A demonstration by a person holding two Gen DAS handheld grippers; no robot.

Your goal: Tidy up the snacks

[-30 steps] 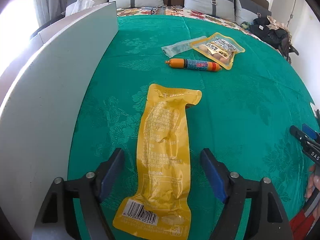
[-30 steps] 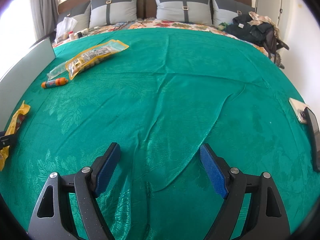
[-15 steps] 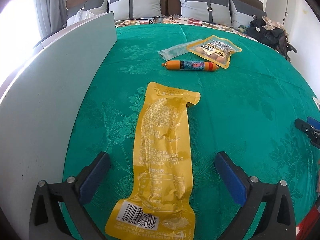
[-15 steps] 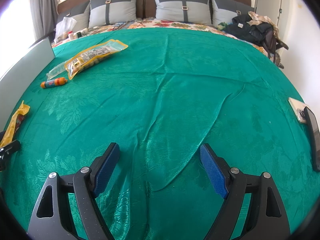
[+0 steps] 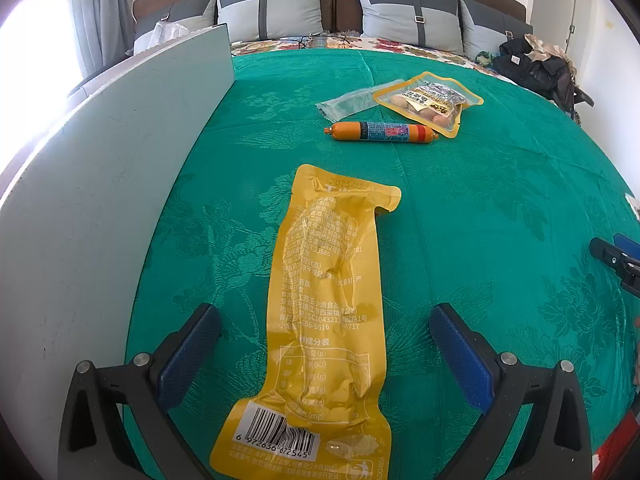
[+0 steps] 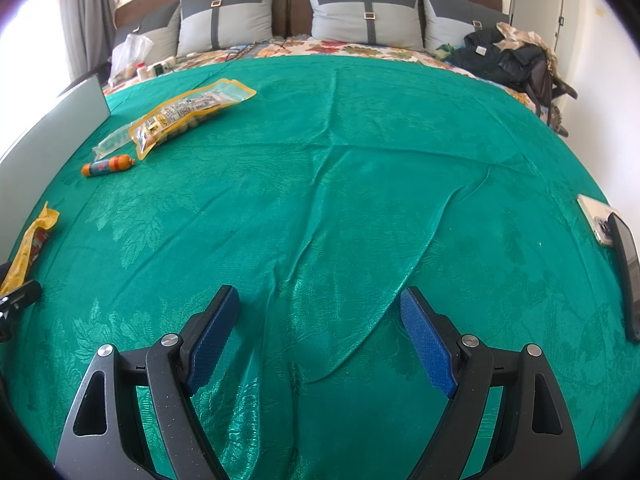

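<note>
A long yellow snack packet [image 5: 326,312] lies flat on the green bedspread between the fingers of my left gripper [image 5: 325,354], which is open wide and not touching it. Beyond it lie an orange sausage stick [image 5: 380,133], a clear wrapper [image 5: 354,101] and a yellow-edged pouch of round snacks [image 5: 430,100]. My right gripper [image 6: 320,336] is open and empty over bare bedspread. In the right wrist view the yellow packet [image 6: 30,246], the sausage [image 6: 107,165] and the pouch [image 6: 188,112] lie at the far left.
A tall grey board [image 5: 100,208] stands along the left edge of the bed. Pillows [image 6: 368,10] line the headboard. A dark pile of clothes and bags [image 6: 508,60] sits at the far right corner. A phone [image 6: 598,220] and a dark flat device [image 6: 626,276] lie at the right edge.
My left gripper has opened wider and drawn back slightly from the yellow packet, which stays flat on the bed. My right gripper has barely moved.
</note>
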